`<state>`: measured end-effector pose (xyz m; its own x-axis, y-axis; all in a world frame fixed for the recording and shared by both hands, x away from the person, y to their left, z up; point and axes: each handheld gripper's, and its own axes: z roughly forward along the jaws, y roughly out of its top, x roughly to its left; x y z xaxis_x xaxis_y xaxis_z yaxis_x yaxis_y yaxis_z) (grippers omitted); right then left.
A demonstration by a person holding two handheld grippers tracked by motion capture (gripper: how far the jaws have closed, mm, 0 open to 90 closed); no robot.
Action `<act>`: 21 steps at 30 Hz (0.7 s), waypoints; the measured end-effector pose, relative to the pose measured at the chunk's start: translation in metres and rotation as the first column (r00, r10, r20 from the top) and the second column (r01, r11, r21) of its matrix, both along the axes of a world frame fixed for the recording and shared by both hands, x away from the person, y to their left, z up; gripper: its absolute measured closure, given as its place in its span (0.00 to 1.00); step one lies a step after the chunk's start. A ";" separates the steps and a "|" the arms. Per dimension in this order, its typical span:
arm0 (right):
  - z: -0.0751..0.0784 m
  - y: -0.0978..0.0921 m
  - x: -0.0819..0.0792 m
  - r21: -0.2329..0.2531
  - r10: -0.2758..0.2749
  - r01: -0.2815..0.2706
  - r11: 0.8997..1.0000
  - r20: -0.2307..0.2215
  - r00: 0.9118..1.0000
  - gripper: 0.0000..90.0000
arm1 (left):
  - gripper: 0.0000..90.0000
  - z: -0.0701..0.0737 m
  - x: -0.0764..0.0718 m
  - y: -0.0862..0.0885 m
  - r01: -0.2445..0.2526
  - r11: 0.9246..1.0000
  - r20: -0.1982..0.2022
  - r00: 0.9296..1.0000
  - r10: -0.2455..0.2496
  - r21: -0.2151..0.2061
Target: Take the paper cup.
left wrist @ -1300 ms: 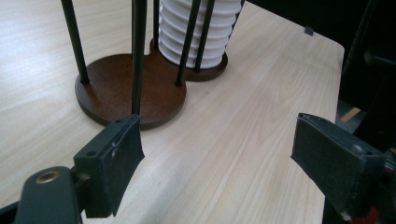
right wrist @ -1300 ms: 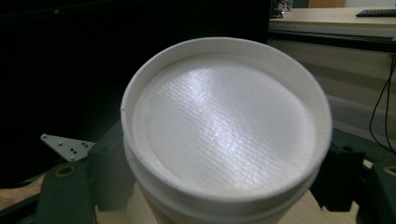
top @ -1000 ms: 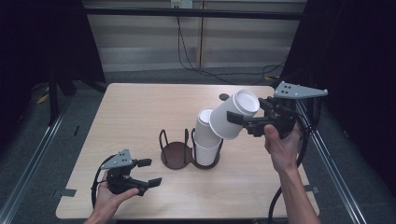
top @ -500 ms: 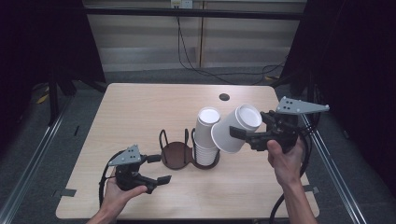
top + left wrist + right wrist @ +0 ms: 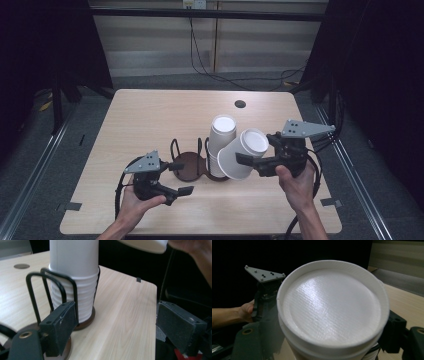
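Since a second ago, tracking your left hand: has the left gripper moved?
Yes. The left gripper has moved right, closer to the wire cup holder on the table.

Wooden table (image 5: pixel 150 120) — wire cup holder (image 5: pixel 190 161)

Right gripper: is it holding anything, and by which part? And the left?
The right gripper grips one white paper cup by its side wall, bottom facing the gripper's camera. The left gripper is open and holds nothing.
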<state>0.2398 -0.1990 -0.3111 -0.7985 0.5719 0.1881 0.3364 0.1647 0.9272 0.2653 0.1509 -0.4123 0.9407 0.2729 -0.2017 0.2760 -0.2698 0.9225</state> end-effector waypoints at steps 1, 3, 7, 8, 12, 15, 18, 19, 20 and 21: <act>-0.002 0.002 0.000 -0.003 0.005 -0.005 1.000 -0.003 1.000 0.26 | 0.18 0.002 0.000 -0.001 0.006 1.000 0.002 1.000 -0.006 -0.007; -0.005 0.006 0.000 -0.013 0.011 -0.011 1.000 -0.005 1.000 0.26 | 0.18 0.005 0.000 -0.004 0.020 1.000 0.015 1.000 -0.020 -0.009; -0.009 0.012 -0.001 0.001 0.020 -0.020 1.000 -0.002 1.000 0.26 | 0.18 0.008 -0.001 -0.009 0.040 0.999 0.027 0.999 -0.039 -0.027; -0.010 0.013 -0.001 -0.003 0.025 -0.025 1.000 -0.005 1.000 0.26 | 0.17 0.008 -0.001 -0.010 0.053 0.998 0.038 0.998 -0.051 -0.033; -0.016 0.020 -0.001 -0.005 0.044 -0.044 0.999 -0.013 0.999 0.26 | 0.17 0.005 -0.002 -0.015 0.063 0.997 0.035 0.998 -0.061 -0.042; -0.021 0.024 0.000 -0.014 0.057 -0.058 0.998 -0.027 0.998 0.26 | 0.17 0.005 -0.002 -0.017 0.069 0.996 0.037 0.997 -0.067 -0.048; -0.028 0.029 0.002 -0.020 0.073 -0.074 0.997 -0.043 0.996 0.26 | 0.17 0.006 -0.001 -0.017 0.070 0.997 0.039 0.997 -0.068 -0.045; -0.031 0.033 0.003 -0.029 0.079 -0.081 0.996 -0.053 0.995 0.26 | 0.17 0.007 -0.002 -0.017 0.067 0.996 0.039 0.997 -0.065 -0.052; -0.031 0.033 0.003 -0.029 0.079 -0.081 0.996 -0.053 0.995 0.26 | 0.17 0.008 -0.001 -0.017 0.070 0.996 0.039 0.997 -0.068 -0.055; -0.032 0.035 0.004 -0.028 0.085 -0.087 0.996 -0.058 0.995 0.26 | 0.18 0.008 -0.001 -0.017 0.075 0.995 0.040 0.997 -0.073 -0.064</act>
